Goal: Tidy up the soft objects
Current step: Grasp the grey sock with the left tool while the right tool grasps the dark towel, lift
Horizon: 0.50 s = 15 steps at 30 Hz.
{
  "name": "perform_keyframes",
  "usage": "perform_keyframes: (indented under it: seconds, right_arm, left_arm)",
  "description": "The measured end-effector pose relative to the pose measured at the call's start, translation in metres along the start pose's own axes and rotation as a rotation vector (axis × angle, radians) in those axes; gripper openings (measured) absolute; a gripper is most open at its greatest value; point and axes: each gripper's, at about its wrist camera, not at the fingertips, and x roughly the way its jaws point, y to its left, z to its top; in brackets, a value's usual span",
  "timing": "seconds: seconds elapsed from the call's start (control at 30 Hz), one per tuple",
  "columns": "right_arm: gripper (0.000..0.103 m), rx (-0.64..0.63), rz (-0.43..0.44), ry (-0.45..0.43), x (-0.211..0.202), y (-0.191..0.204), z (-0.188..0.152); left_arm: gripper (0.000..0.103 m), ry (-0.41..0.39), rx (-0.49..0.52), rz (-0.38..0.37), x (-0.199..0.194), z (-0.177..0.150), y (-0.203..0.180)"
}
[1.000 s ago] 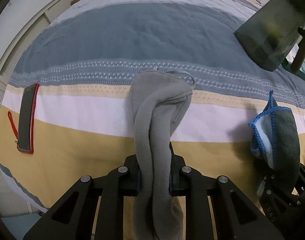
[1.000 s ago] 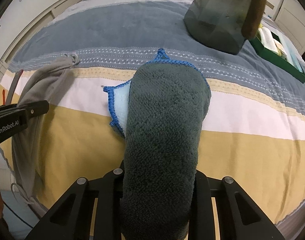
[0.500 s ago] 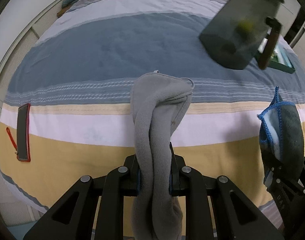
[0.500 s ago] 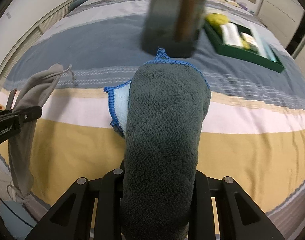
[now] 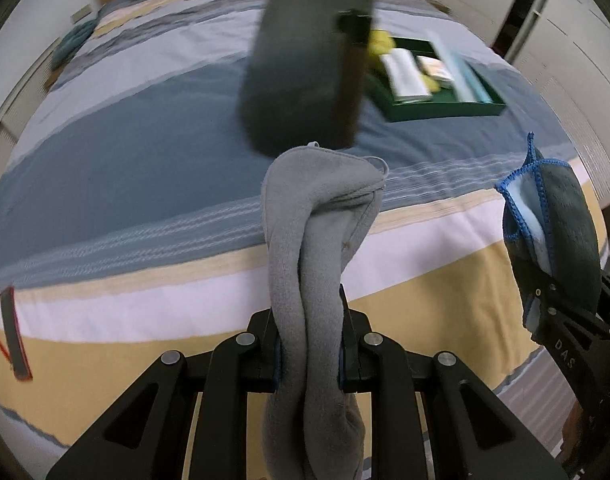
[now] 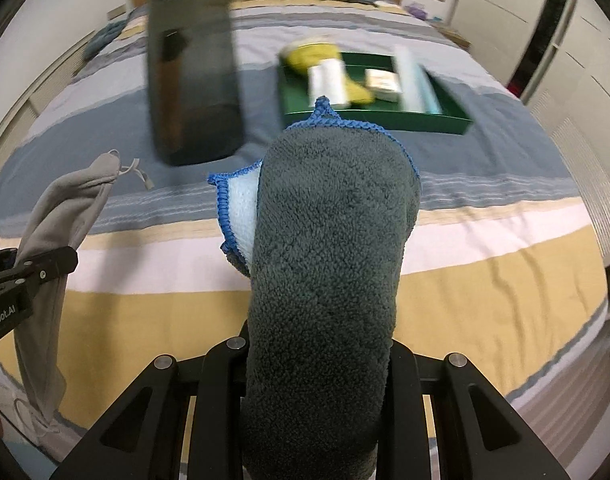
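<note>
The left gripper (image 5: 308, 344) is clamped on a folded grey cloth (image 5: 317, 240) hanging above the striped bed (image 5: 105, 160). At three o'clock of it, the right gripper (image 6: 319, 364) pinches a dark blue-edged towel (image 6: 329, 240); a green tray (image 6: 373, 114) lies at twelve o'clock.

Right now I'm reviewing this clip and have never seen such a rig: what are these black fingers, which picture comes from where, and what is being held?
A person holds a two-finger tool in each hand, each carrying a camera looking along its fingers. In the left view, the left gripper pinches a light grey cloth. In the right view, the right gripper clamps a dark grey towel edged in blue. Below lies a striped bedspread bearing a green tray of small items and a dark bin, blurred.
</note>
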Motion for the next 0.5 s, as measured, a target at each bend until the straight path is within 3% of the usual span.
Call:
perform_keyframes:
  seconds: [0.5]
  right_arm:
    - [0.025,0.045,-0.085,-0.052,0.013,-0.090,0.038]
  left_arm:
    - [0.017,-0.044,0.042,-0.113,0.024,0.081,-0.094]
